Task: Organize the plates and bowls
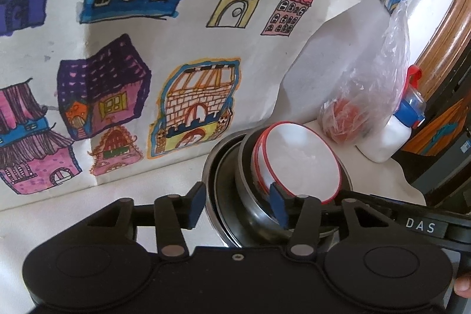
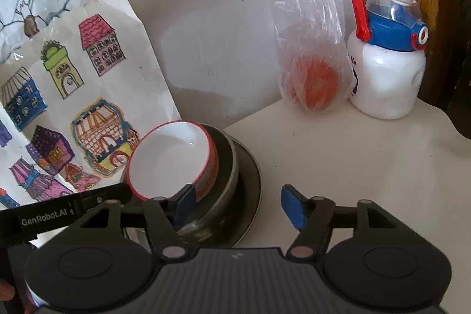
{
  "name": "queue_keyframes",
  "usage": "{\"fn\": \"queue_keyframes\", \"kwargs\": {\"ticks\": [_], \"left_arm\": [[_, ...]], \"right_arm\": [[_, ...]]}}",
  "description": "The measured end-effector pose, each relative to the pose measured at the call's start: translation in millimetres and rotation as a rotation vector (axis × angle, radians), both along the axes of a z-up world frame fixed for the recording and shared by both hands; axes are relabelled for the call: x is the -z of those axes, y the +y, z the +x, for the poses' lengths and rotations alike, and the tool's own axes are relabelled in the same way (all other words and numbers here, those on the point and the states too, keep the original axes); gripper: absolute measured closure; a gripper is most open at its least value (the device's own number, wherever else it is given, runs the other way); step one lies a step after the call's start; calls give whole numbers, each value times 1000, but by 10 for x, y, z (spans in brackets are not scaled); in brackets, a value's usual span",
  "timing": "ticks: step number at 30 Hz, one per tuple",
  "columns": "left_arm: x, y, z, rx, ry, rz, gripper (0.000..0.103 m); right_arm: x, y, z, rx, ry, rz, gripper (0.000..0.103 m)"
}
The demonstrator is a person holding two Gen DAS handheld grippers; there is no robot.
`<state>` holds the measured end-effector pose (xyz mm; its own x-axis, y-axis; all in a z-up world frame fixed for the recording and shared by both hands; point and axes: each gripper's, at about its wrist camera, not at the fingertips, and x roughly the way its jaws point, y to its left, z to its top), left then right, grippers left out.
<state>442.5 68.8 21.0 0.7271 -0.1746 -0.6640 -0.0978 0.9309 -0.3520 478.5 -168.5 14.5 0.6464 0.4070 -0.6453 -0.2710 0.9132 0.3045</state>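
Cream tabletop point(image 2: 338, 155) against a white wall carries a steel plate point(image 2: 250, 196) holding a steel bowl point(image 2: 226, 167), with red-rimmed white bowls point(image 2: 170, 161) nested tilted inside. Left gripper point(image 1: 238, 205) and right gripper point(image 2: 238, 205) both gape open, straddling the stack's edges. Behind, a plastic bag point(image 2: 312, 55) contains something orange.

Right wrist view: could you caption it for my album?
Open right gripper beside a red-rimmed white bowl stacked in steel dishes.

White bowl point(image 2: 169, 158) tilts in steel bowl point(image 2: 228, 167) on plate point(image 2: 253, 196).
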Motion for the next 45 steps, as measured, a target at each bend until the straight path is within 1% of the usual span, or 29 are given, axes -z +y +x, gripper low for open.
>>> {"fn": "queue_keyframes", "kwargs": {"ticks": [2, 3, 4, 8, 11, 12, 13, 16, 17, 19, 23, 30, 33, 36, 40, 45], "left_arm": [[-22, 13, -35, -3, -7, -5, 46], [-38, 18, -58, -2, -16, -10, 40], [-56, 21, -80, -3, -25, -13, 37], [-138, 6, -145, -2, -47, -6, 36], [-187, 8, -202, -5, -61, -8, 30], [-208, 12, -234, -6, -68, -5, 29], [-225, 16, -265, -7, -74, -2, 26], [-286, 15, -363, -15, -102, 10, 21], [-304, 19, -407, -19, -113, 12, 20], [-343, 13, -492, -29, -137, 20, 12], [-451, -27, -691, -50, -200, 59, 5], [-641, -105, -1179, -76, -329, 127, 1], [-708, -135, -1416, -80, -382, 159, 1], [-766, -167, -1631, -84, -418, 188, 1], [-801, -177, -1897, -97, -457, 215, 1], [-769, -145, -2203, -110, -472, 241, 1]], "right_arm": [[-28, -7, -30, -2, -7, 12, 27], [-45, -2, -44, -3, -12, 11, 25], [-64, 4, -64, -5, -21, 7, 24], [-128, 5, -156, -7, -52, 1, 19], [-172, -34, -246, -3, -74, 16, 15], [-183, -49, -274, 0, -81, 20, 12], [-196, -71, -314, 4, -93, 29, 7], [-241, -108, -448, 18, -146, 27, 1], [-261, -115, -501, 20, -169, 21, 0], [-299, -133, -594, 29, -203, 22, 0], [-368, -179, -821, 46, -282, 25, 0], [-461, -235, -1333, 58, -429, 9, 0], [-501, -246, -1571, 62, -483, -5, 0], [-539, -251, -1760, 65, -512, -7, 0], [-566, -281, -2000, 71, -527, 11, 0], [-545, -320, -2273, 81, -543, 27, 0]]}}
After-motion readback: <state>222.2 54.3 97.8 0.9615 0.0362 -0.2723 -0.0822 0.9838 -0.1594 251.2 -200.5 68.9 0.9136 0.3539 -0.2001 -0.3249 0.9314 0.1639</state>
